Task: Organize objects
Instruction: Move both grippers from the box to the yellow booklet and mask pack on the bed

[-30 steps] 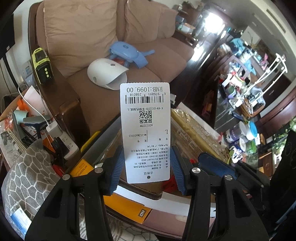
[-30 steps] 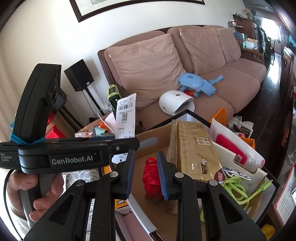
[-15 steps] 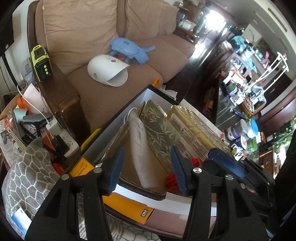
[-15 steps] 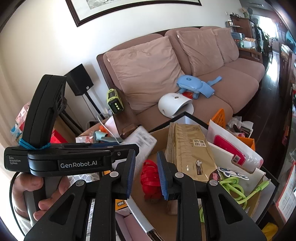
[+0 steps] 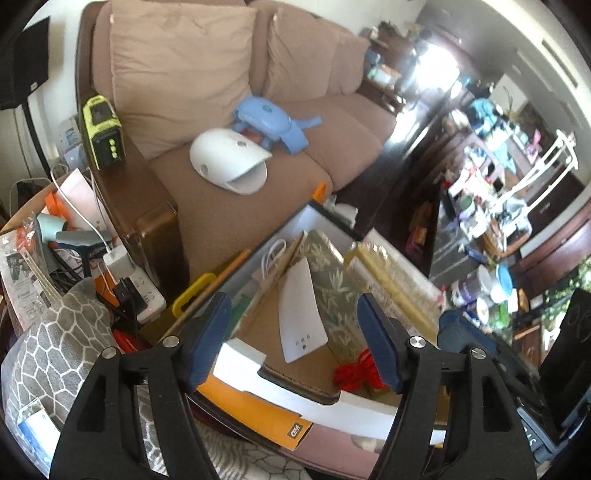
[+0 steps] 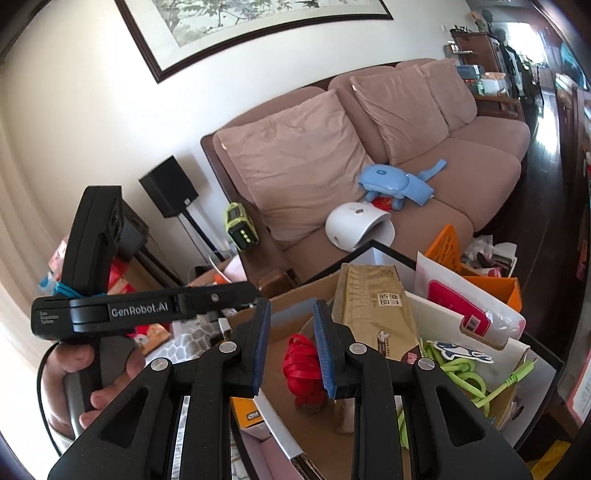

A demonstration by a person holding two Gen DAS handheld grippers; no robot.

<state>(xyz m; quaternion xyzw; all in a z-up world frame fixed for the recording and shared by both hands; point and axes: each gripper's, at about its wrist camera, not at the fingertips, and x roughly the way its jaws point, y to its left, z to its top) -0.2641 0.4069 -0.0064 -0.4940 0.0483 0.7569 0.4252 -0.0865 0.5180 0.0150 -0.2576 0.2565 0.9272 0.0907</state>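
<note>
Living room, brown sofa [image 5: 207, 206] across the back, framed picture [image 6: 255, 22] on the wall above it. On the seat cushion, a white dome-shaped gadget [image 5: 229, 164] and a blue toy [image 5: 269, 120] just behind it, touching or nearly so. On the sofa arm, a yellow-green device [image 5: 103, 133] standing upright.

Down in front, an open cardboard box [image 5: 295, 384] packed with stuff. Inside it, a white tag [image 5: 301, 314] lying loose on the floor of the box, propped against a green leaf-patterned box [image 5: 336, 288]. Beside that, a long tan box [image 6: 373, 314]. At the bottom, a red ribbon bundle [image 6: 301, 363]. Off at the box's right side, a coil of green cord [image 6: 465, 376] and a white bag with a pink panel [image 6: 461, 302].

Left hand-held gripper [image 5: 293, 343] over the box, jaws spread wide and just been opening, nothing between the blue pads, tag below and clear of them. Right hand-held gripper [image 6: 291, 347] alongside, jaws narrowly apart, gripping nothing, red ribbon seen through the gap. In the right wrist view, a hand [image 6: 92, 373] wrapped round the left tool's handle.
</note>
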